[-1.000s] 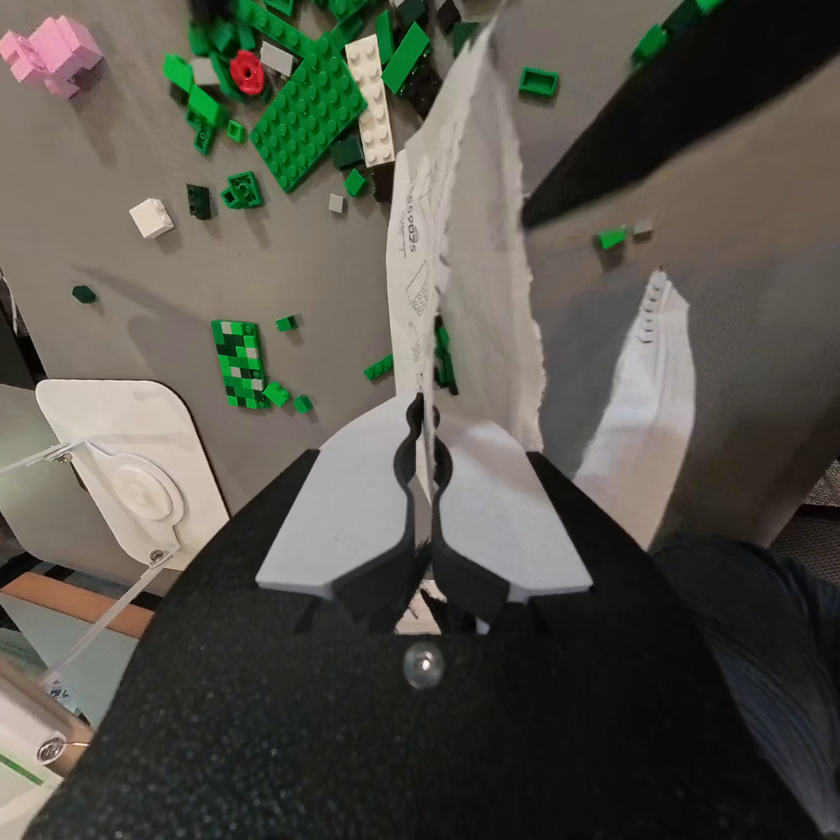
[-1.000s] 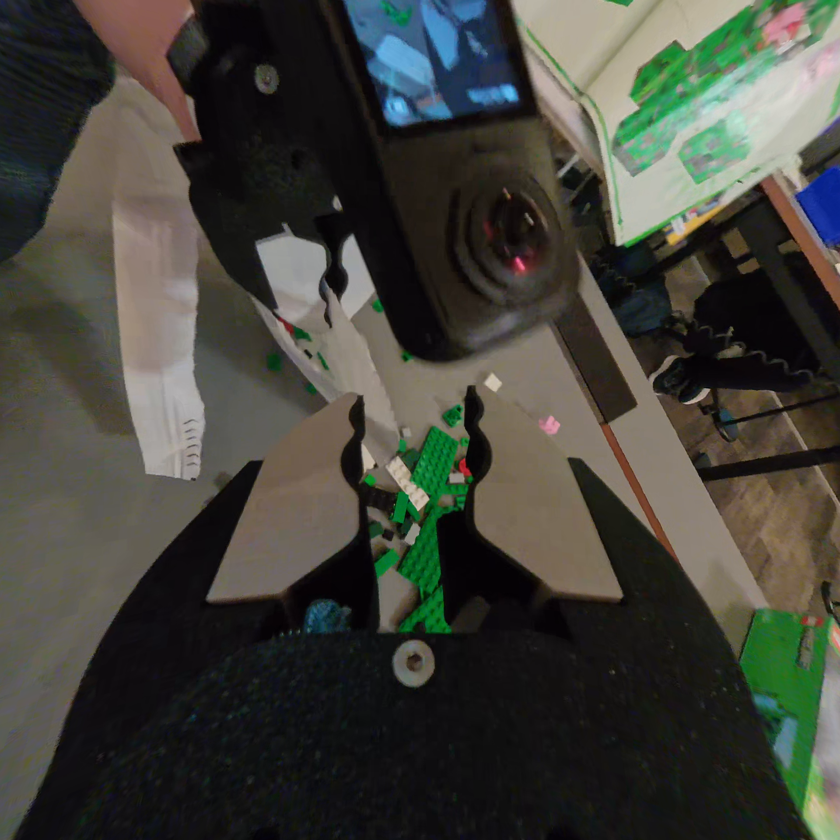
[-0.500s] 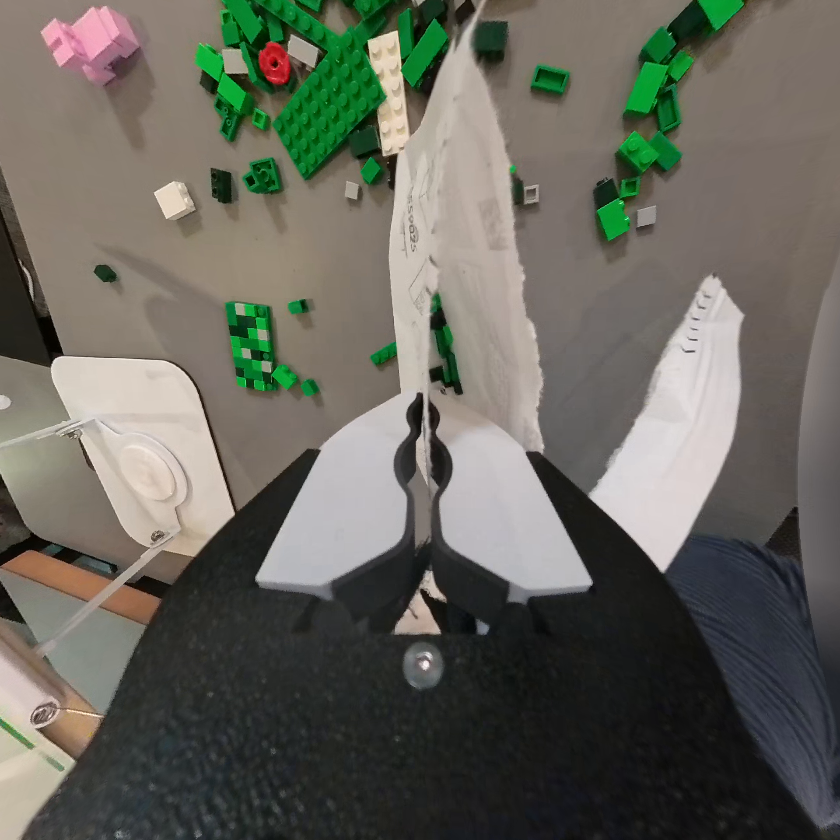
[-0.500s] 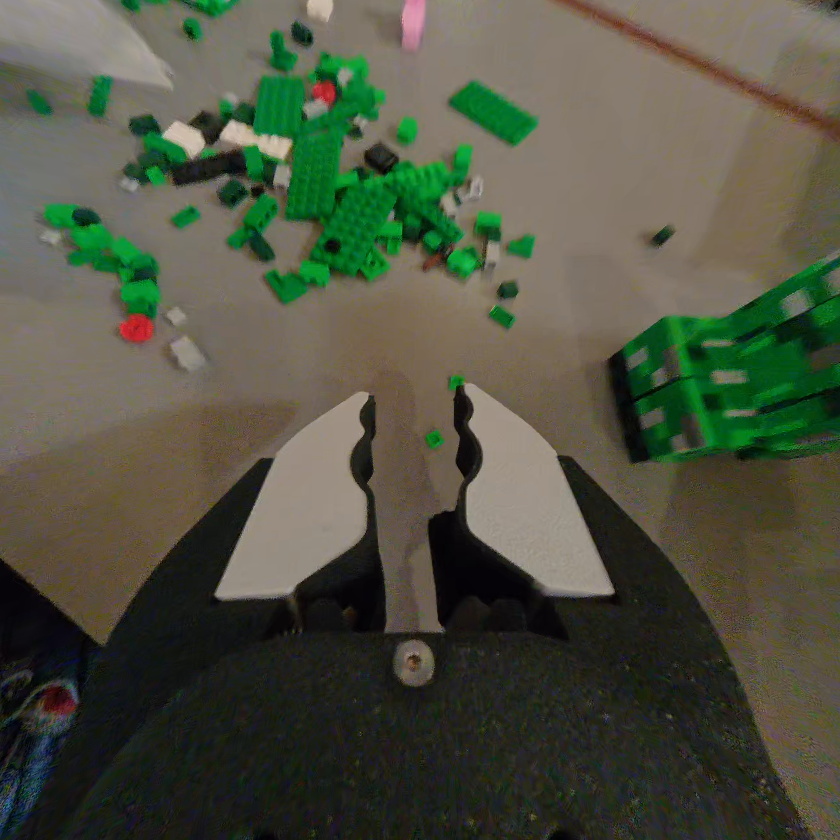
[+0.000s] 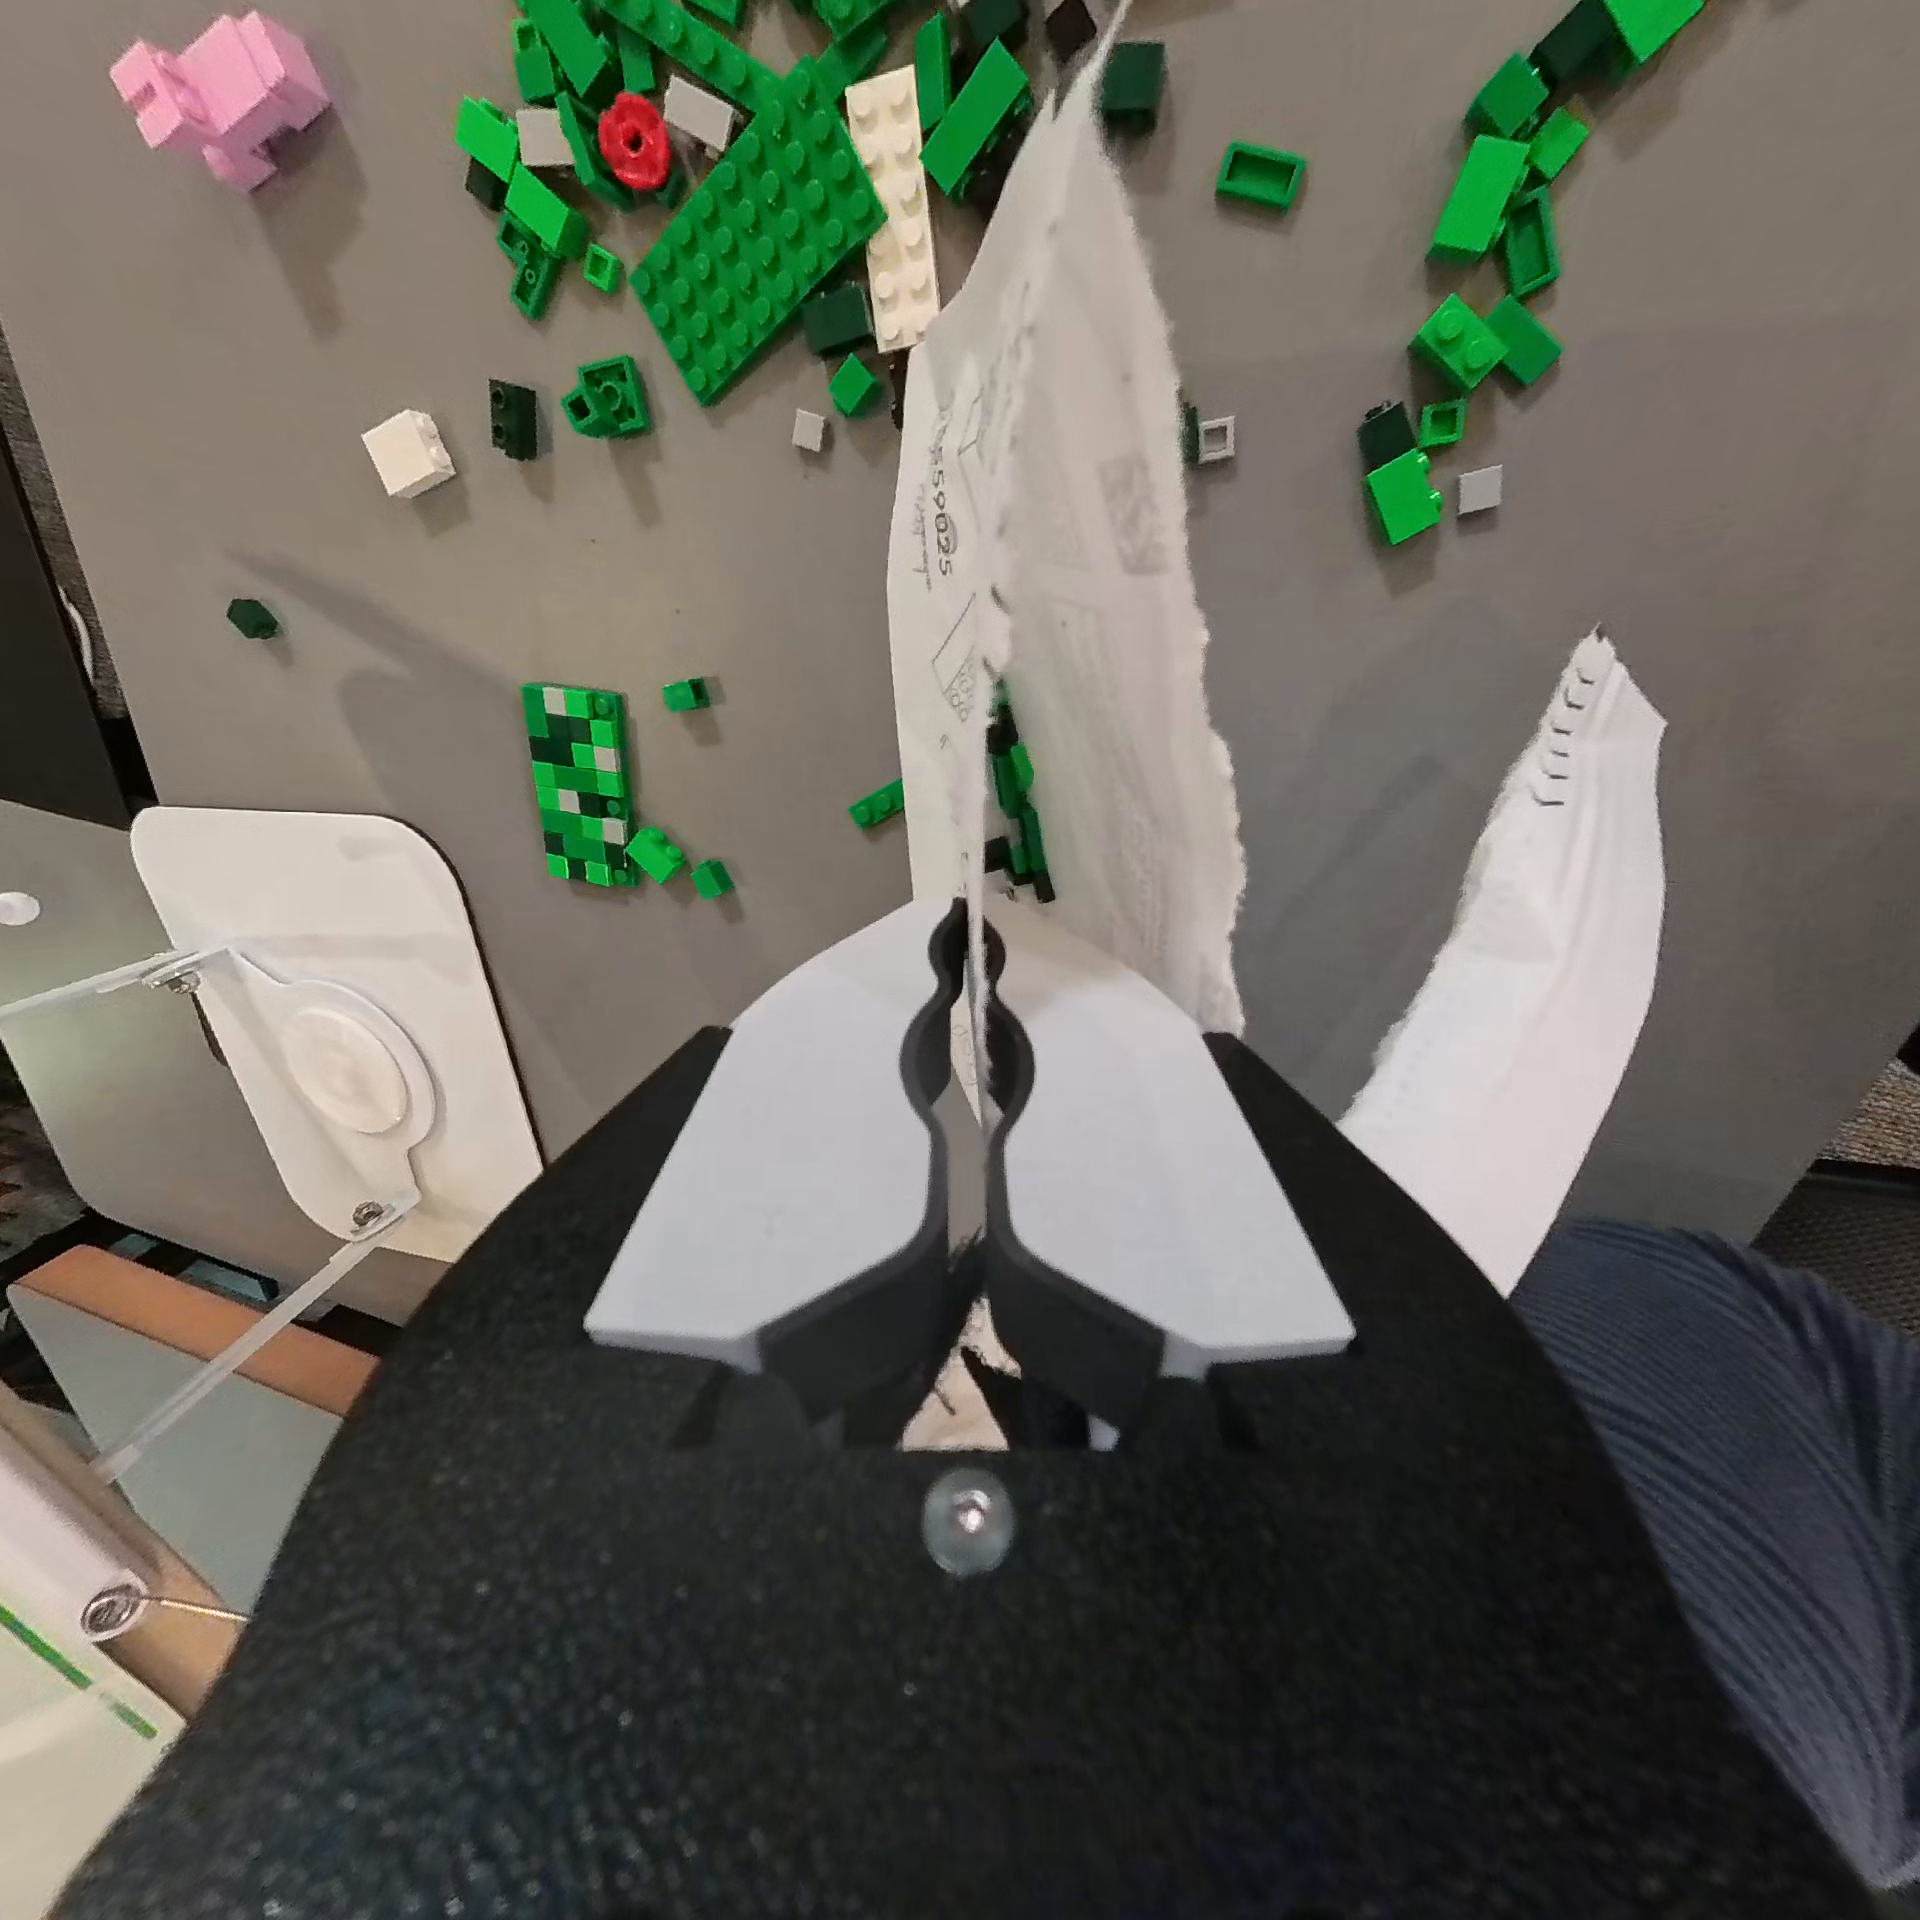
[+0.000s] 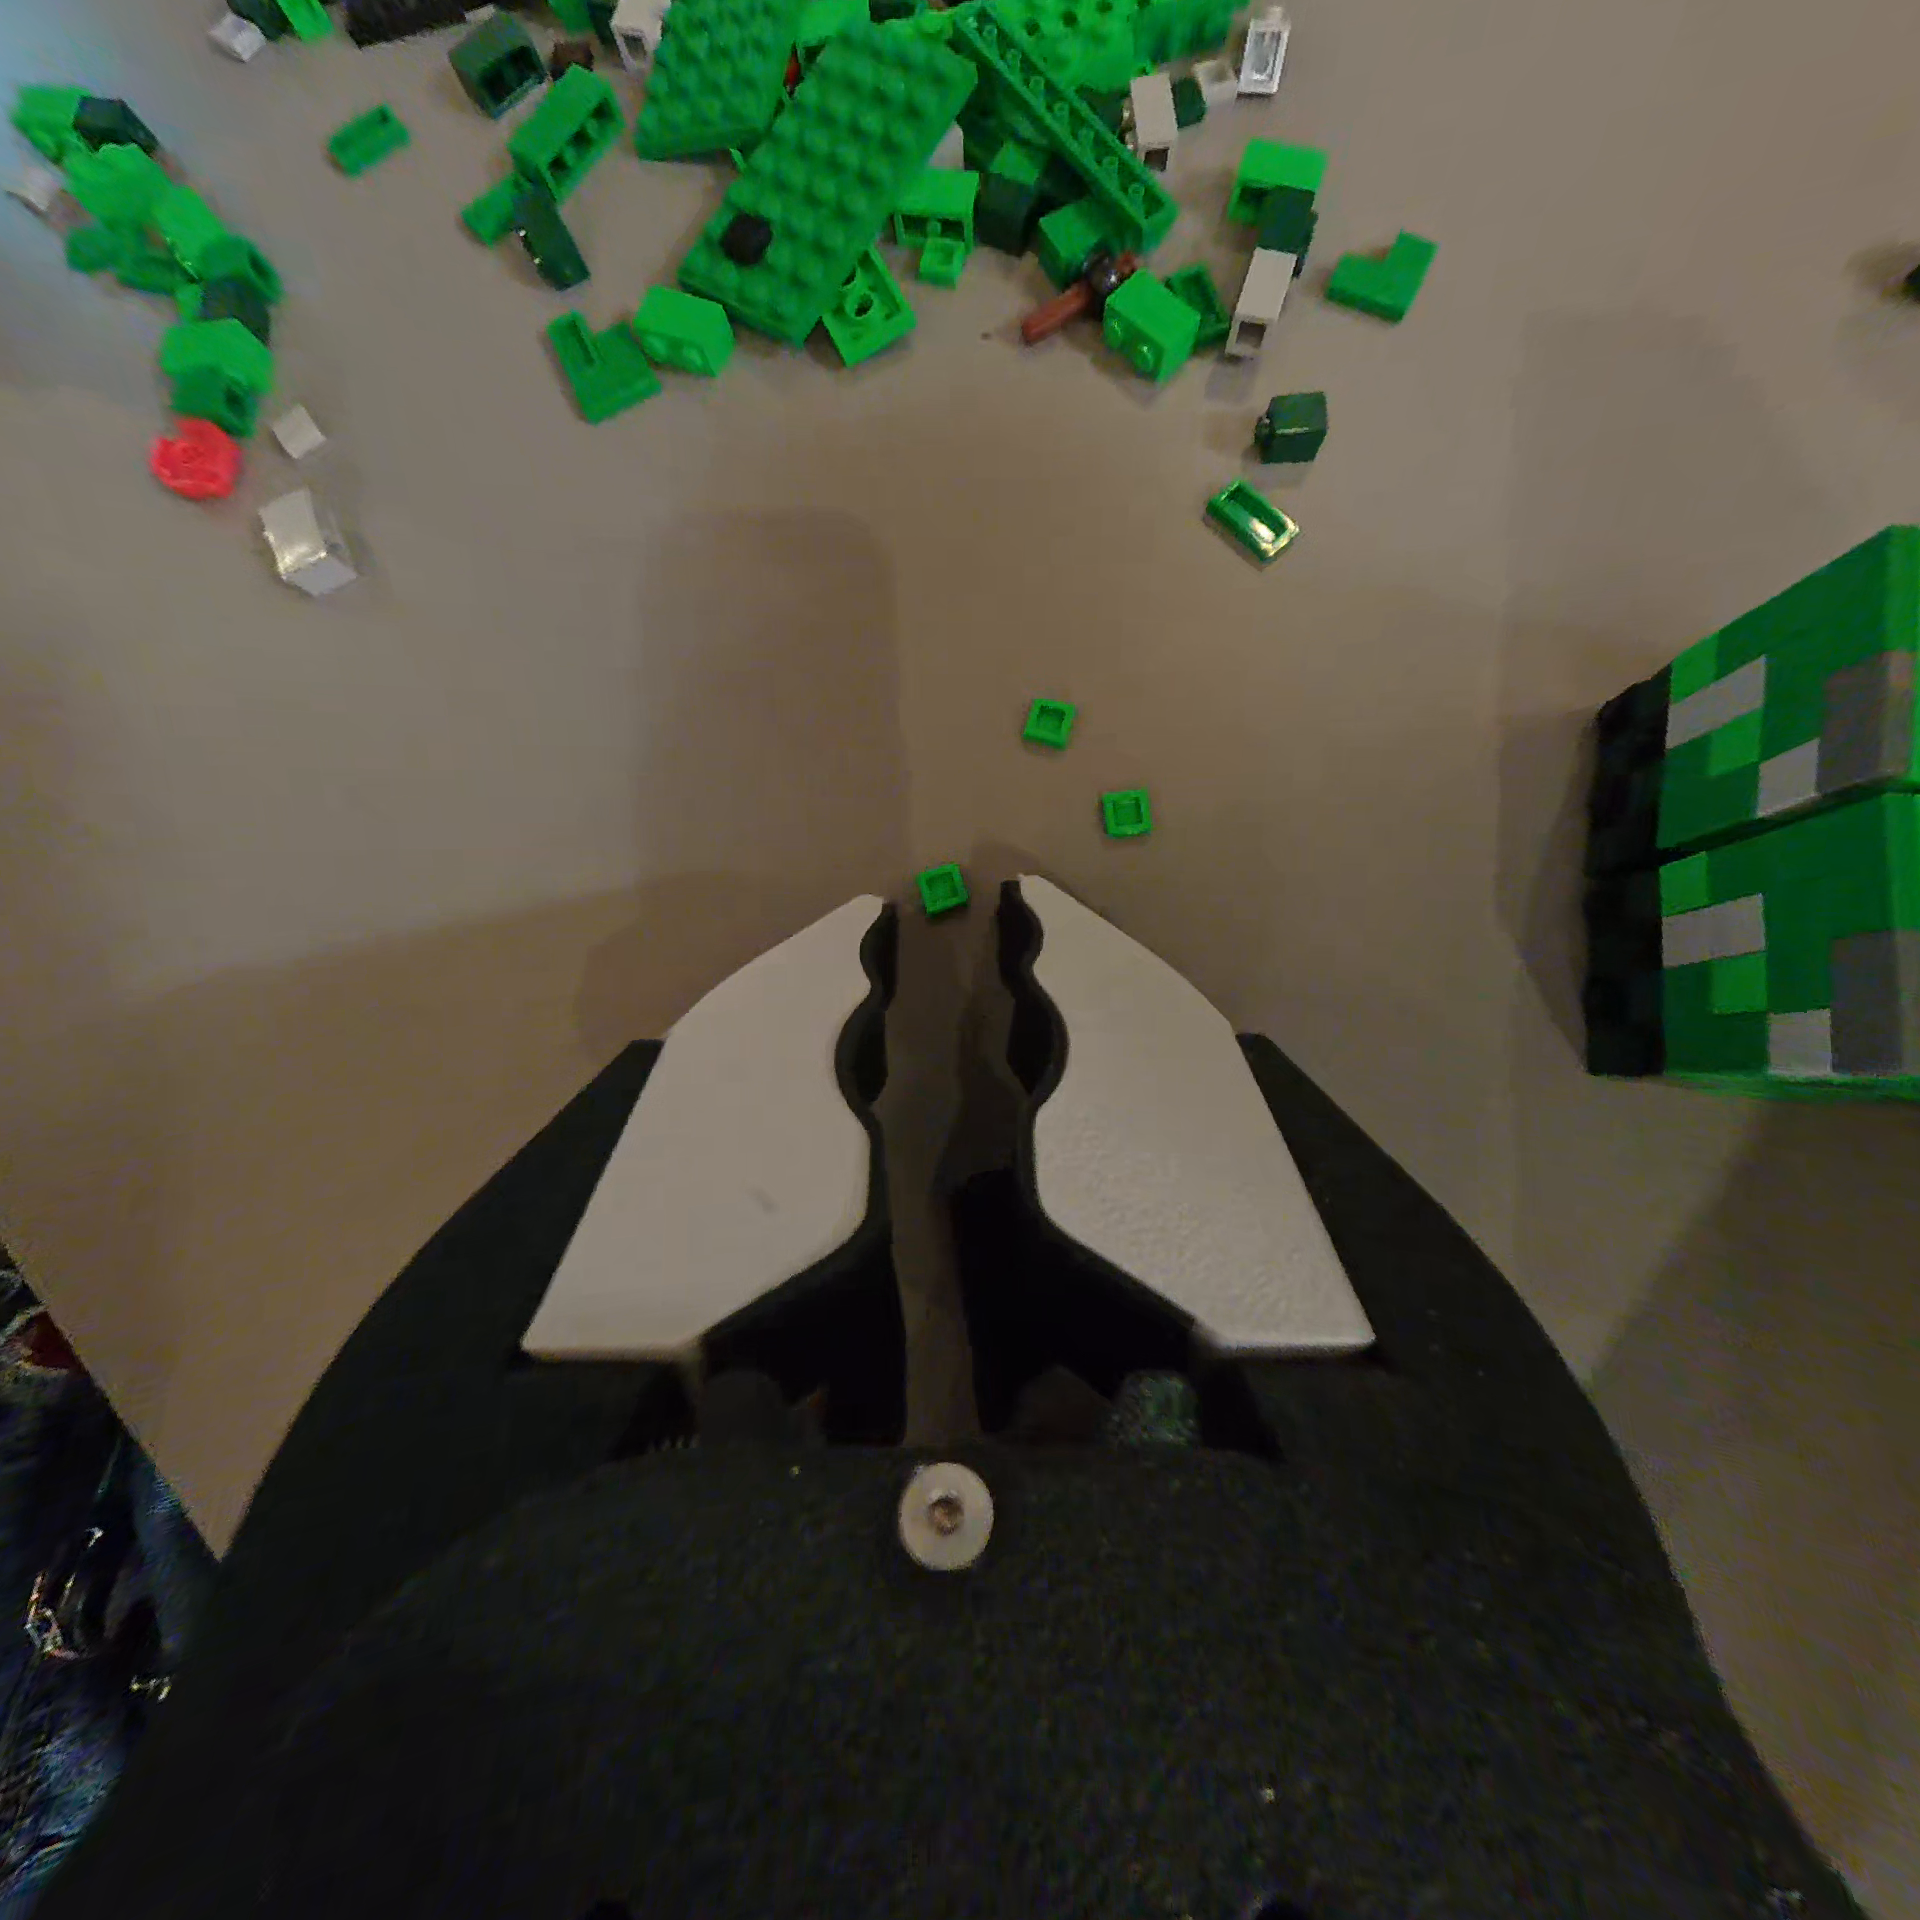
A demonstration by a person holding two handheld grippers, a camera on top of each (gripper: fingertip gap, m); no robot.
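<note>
My left gripper (image 5: 975, 925) is shut on a torn white paper bag (image 5: 1049, 582) and holds it above the grey table (image 5: 582, 561), edge-on, so it hides some bricks behind it. A second strip of torn white paper (image 5: 1517, 977) lies at the right. My right gripper (image 6: 943, 902) is open, low over the table, with a small green square tile (image 6: 941, 889) right at its fingertips. Two more small green tiles (image 6: 1047, 722) (image 6: 1125, 811) lie just beyond it to the right.
A pile of green, white and grey bricks (image 6: 831, 177) lies ahead of the right gripper, with a red round piece (image 6: 194, 457) at left. A built green pixel-pattern block (image 6: 1766, 842) stands at right. In the left wrist view: a green plate (image 5: 758, 239), a pink figure (image 5: 223, 99), a small pixel-pattern panel (image 5: 577, 795), a white stand (image 5: 332, 1018). The grippers' ends are close to 35 cm from one another.
My right gripper has swung down from facing the left gripper to the table, come closer to the small green tiles, and its jaws have narrowed. My left gripper still holds the paper bag.
</note>
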